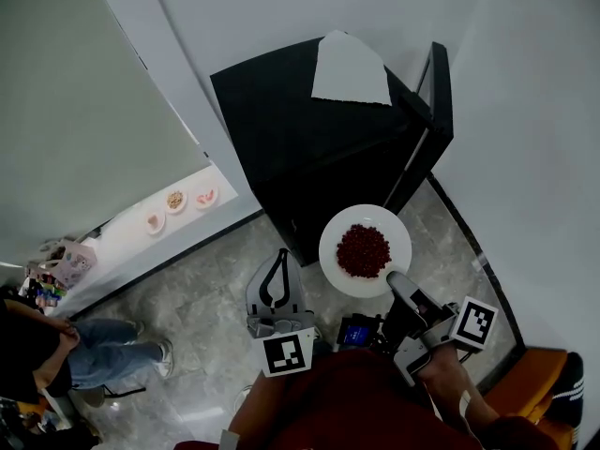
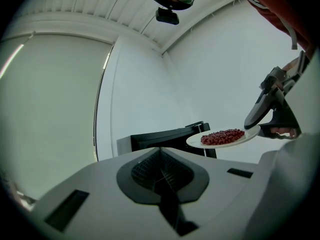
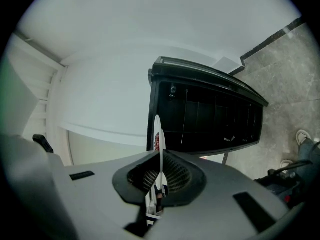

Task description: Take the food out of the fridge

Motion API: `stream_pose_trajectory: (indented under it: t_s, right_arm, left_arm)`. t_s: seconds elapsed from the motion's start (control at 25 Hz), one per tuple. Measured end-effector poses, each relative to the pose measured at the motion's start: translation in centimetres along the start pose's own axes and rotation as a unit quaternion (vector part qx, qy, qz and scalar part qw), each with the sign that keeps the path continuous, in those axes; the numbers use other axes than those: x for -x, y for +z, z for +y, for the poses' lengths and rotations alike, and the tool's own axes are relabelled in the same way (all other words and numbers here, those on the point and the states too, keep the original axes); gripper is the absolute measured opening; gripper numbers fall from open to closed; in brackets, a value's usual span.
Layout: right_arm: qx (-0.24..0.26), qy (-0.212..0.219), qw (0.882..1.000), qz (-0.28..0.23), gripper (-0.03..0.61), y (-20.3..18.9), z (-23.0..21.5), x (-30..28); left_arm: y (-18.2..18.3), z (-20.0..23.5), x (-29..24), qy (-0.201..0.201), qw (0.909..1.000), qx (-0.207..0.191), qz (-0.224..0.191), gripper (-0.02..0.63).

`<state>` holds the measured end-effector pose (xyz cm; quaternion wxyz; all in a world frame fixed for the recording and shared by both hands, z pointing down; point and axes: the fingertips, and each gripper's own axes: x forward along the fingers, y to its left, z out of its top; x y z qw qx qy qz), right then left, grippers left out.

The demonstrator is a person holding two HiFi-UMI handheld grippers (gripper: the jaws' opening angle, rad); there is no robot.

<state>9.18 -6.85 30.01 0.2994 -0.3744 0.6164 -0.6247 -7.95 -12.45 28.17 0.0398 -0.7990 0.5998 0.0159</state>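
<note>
Condition at inspection: my right tool is clamped on the near rim of a white plate. The plate carries a loose heap of small red food. It hangs in the air in front of the black fridge, outside the cabinet and above the floor. The right gripper view shows the plate edge-on between the jaws, so only the rim is bitten. My left tool has its jaws together on nothing. It sits well left of the plate and gives it no support.

Hazards noted:

1. Rim-only hold. The plate's whole weight hangs beyond the jaws. I judge that a smooth plate could pivot or slide in that bite, most likely on a sudden turn or stop.

2. Loose load. The food is piled and nothing holds it in beyond the shallow rim. Any dip of the far edge would roll pieces onto the floor.

3. Open fridge door. It stands just right of the plate. A swing to that side could strike the door and jar the plate loose.

4. Route to the worktop. It lies well to the left and carries three small dishes. A seated person is near that end, so a careless carry risks contact there, or crowding the dishes when the plate is set down.

Recommendation: keep the plate level, move slowly, and bring the left tool under the free edge before travelling.
</note>
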Motion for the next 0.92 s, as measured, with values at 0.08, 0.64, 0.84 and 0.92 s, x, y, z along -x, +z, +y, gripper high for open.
stream_pose_trajectory:
  t_s: [0.08, 0.64, 0.84, 0.92]
  right_arm:
    - [0.0, 0.002, 1.0, -0.001, 0.032, 0.0, 0.2, 0.0]
    - [-0.013, 0.004, 1.0, -0.002, 0.032, 0.0, 0.2, 0.1]
    - [-0.016, 0.004, 1.0, -0.004, 0.032, 0.1, 0.0, 0.5]
    - [-0.017, 0.003, 1.0, -0.005, 0.032, 0.2, -0.1, 0.7]
  left_arm:
    - [0.0, 0.0, 0.1, 0.0, 1.0, 0.002, 0.001, 0.014]
    - [0.1, -0.5, 0.7, 0.001, 1.0, 0.001, 0.006, 0.014]
    - [-0.2, -1.0, 1.0, -0.001, 1.0, 0.001, 0.008, 0.014]
    - [-0.3, -1.1, 1.1, -0.001, 0.9999, 0.005, 0.01, 0.014]
